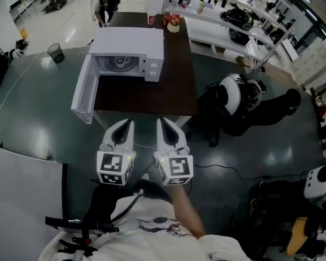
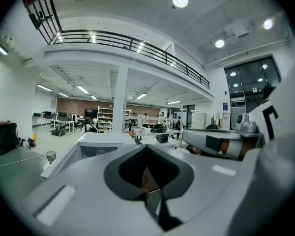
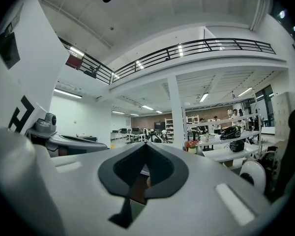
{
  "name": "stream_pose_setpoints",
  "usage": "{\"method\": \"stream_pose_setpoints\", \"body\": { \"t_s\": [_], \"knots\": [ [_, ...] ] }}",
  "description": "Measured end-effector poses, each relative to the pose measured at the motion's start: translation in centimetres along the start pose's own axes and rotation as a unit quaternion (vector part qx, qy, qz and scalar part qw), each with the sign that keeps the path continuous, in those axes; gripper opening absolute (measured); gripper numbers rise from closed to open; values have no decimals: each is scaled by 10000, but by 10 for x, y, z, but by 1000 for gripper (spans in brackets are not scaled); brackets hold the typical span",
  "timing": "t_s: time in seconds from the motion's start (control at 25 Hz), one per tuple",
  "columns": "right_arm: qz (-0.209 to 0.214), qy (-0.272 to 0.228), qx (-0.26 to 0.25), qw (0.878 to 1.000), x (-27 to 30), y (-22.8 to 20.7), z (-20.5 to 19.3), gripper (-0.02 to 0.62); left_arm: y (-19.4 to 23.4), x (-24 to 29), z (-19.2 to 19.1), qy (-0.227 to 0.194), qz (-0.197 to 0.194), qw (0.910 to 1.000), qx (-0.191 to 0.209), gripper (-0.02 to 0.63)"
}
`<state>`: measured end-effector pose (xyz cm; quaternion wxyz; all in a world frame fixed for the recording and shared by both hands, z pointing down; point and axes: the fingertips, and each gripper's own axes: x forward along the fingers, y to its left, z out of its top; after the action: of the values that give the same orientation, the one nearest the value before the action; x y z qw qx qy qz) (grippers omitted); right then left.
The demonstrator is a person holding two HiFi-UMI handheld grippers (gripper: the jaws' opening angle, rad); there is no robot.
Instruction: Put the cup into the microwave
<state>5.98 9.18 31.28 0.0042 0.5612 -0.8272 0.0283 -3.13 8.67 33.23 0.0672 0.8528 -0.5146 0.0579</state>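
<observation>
A: Where's the cup [image 1: 151, 19]?

B: At the far end of the dark table [image 1: 176, 86], behind the white microwave [image 1: 131, 49] and just beside a small pot of flowers [image 1: 174, 25]. It's well apart from the 2 grippers.

A: And those?

B: The left gripper [image 1: 128, 123] and right gripper [image 1: 161, 122] hang side by side near the person's body, short of the table. Each has its jaws pressed together with nothing between them.

A: How will the cup handle?

B: It looks like a red-and-white paper cup, so I'd guess light, thin-walled and easy to crush. It's too small to tell whether it's full. I'd pinch it gently across the middle of its wall and keep it upright.

A: The microwave?

B: Boxy, with a smooth white shell. Its door [image 1: 82, 97] is swung wide open to the left, and there's 1 round plate [image 1: 119, 63] inside.
</observation>
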Motion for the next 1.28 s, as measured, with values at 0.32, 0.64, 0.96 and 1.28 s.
{"method": "stream_pose_setpoints", "body": {
  "t_s": [0.32,0.64,0.96,1.28],
  "knots": [
    [-57,26,-73,10000,-34,51,-2,0,14,-68,-15,-1,45,10000,-82,-2],
    [-259,56,-27,9996,-85,86,-10,0,13,-133,-34,64,41,9999,-110,-2],
    [-416,270,-8,9988,-137,113,-25,0,-1,-182,-64,287,-34,9992,-292,-1],
    [-355,116,-96,9993,-147,106,-15,0,-15,-184,-54,181,36,9996,-198,-2]
  ]
}}
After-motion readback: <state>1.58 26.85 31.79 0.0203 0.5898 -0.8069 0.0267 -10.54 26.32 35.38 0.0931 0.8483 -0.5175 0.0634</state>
